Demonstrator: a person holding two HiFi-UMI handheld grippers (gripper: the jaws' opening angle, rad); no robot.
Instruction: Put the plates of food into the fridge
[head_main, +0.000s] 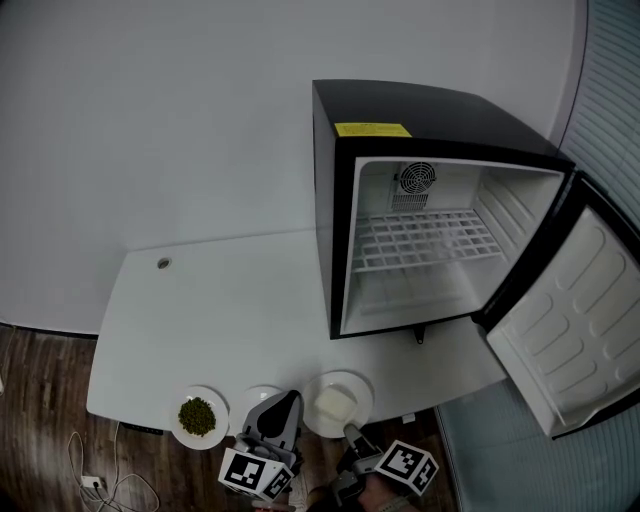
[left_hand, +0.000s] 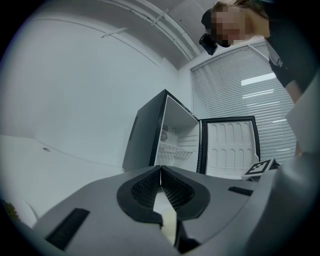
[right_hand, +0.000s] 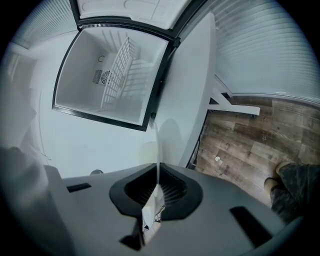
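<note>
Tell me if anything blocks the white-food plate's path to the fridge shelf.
Nothing visible does. The fridge door is swung wide open, the wire shelf is bare, and the table between the plate of white food and the fridge holds nothing. The right gripper grips that plate's rim.

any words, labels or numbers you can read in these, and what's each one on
No text is readable.
Too small to read: the print on the yellow label on top of the fridge.
No words, only square patterns: the cube on the left gripper and the cube on the right gripper.
</note>
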